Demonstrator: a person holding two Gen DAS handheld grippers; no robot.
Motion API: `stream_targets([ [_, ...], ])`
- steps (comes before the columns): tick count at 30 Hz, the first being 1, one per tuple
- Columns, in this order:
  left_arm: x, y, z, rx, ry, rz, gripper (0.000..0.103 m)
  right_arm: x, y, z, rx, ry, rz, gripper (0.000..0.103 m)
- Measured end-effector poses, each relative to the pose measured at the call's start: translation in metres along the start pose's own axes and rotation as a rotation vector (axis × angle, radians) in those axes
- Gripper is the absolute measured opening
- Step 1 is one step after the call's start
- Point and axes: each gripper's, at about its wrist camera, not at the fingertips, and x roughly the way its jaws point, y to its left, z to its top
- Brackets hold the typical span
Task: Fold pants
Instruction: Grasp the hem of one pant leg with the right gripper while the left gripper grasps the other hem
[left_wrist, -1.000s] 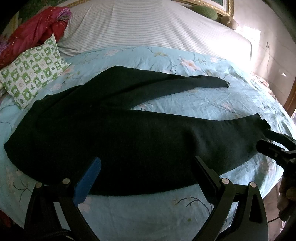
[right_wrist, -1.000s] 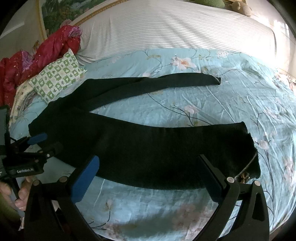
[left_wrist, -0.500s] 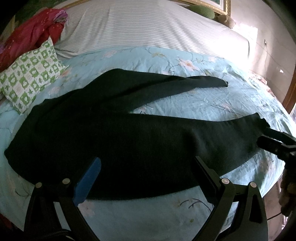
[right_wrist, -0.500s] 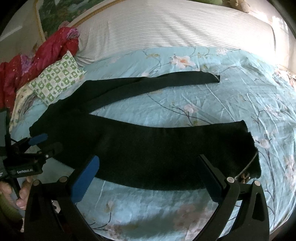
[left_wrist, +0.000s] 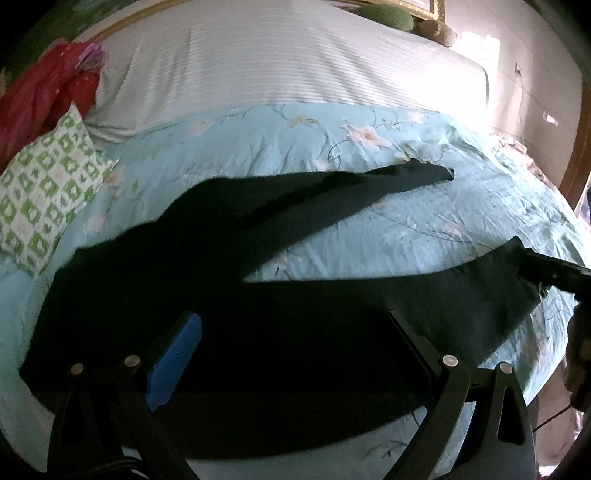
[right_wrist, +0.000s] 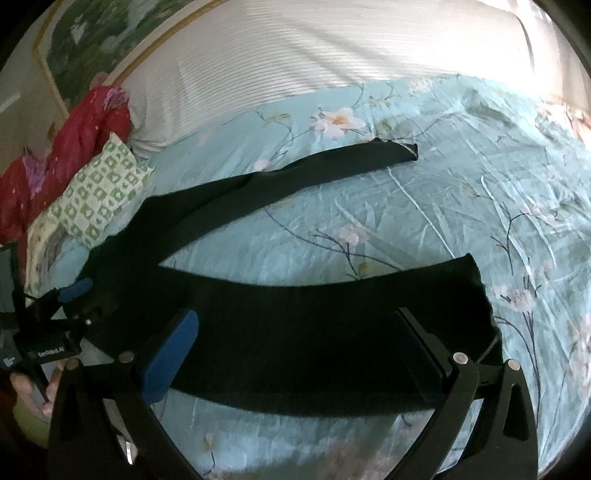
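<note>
Two spread grippers, left (left_wrist: 291, 339) and right (right_wrist: 299, 339), hovered over limp, light pants (right_wrist: 295, 332), best pinched at waistband and near hem.

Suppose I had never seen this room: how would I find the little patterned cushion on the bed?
Start at the big bed, spread with a pale blue floral quilt, where black pants lie with legs apart. Follow the pants to their waist end, then look just past it toward the white striped sheet. The cushion lies there beside a crumpled red cloth, the only thing with a green-and-white checked pattern.
</note>
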Motion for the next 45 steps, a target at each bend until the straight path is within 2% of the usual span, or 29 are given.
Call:
stream_targets([
  [5,0.011,0.004,0.028,0.037,0.005,-0.023,0.098,0.009,-0.017,0.021,0.086,0.018,0.042,0.103],
  [9,0.022,0.012,0.054,0.039,0.009,-0.031,0.098,0.015,-0.032,0.046,0.133,0.013,0.036,0.103],
  [13,0.037,0.021,0.085,0.042,0.026,-0.089,0.098,0.023,-0.047,0.072,0.179,0.019,0.03,0.102],
  [15,0.048,0.025,0.1,0.056,0.037,-0.109,0.098,0.029,-0.053,0.087,0.199,0.027,0.038,0.099],
  [24,0.112,0.031,0.155,0.148,0.143,-0.226,0.098,0.063,-0.066,0.131,0.229,0.075,0.023,0.093],
  [28,0.146,0.025,0.17,0.205,0.205,-0.246,0.098,0.079,-0.083,0.144,0.319,0.111,0.043,0.091],
  [31,0.168,0.024,0.176,0.21,0.264,-0.284,0.098,0.092,-0.099,0.155,0.407,0.142,0.046,0.091],
  [36,0.202,0.026,0.184,0.201,0.341,-0.353,0.096,0.124,-0.128,0.165,0.52,0.213,0.028,0.077],
  [39,0.214,0.024,0.18,0.21,0.393,-0.377,0.088,0.141,-0.135,0.166,0.545,0.258,0.007,0.066],
  [42,0.222,0.02,0.175,0.236,0.425,-0.394,0.079,0.147,-0.14,0.169,0.553,0.248,-0.004,0.057],
  [43,0.223,0.018,0.173,0.246,0.429,-0.403,0.073,0.147,-0.141,0.17,0.552,0.241,-0.008,0.055],
  [45,0.221,0.016,0.171,0.257,0.429,-0.405,0.052,0.146,-0.142,0.172,0.552,0.229,-0.015,0.038],
])
